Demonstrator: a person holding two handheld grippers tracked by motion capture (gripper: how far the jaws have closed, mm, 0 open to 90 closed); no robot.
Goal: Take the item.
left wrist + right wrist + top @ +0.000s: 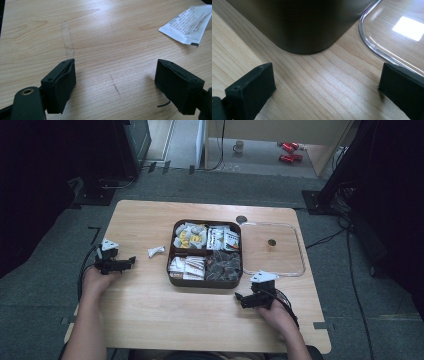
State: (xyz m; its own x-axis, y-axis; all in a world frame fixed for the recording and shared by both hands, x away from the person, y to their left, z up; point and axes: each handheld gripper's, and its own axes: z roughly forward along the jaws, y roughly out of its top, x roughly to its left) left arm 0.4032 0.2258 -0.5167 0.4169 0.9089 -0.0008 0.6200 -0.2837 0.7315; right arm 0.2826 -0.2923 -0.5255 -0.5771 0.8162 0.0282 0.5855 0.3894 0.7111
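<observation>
Pale wood grain of the table (150, 310) runs under both of the person's hands at the near edge; the left gripper (131, 260) lies low over the left part of the board, its jaws spread wide with nothing but bare wood between them, as its own view shows (115, 82); the right gripper (239, 296) sits low at the near right, jaws likewise wide apart and empty (327, 87), pointing at the near right corner of the brown tray (307, 27); just beyond the left gripper, apart from it and a little toward the tray, a small white sachet (156, 251) with fine print lies flat on the wood, seen at the upper right of the left gripper view (188, 25); farther in, the brown tray (170, 270) stands mid-table, split into four compartments holding small packets, yellow-and-white ones at the far left, white ones at the far right and near left, dark ones at the near right; beside it on the right, touching or nearly so, lies a clear plastic lid (300, 265); beyond the table, on the floor, stand a mug (239, 146) and red items (289, 151).
</observation>
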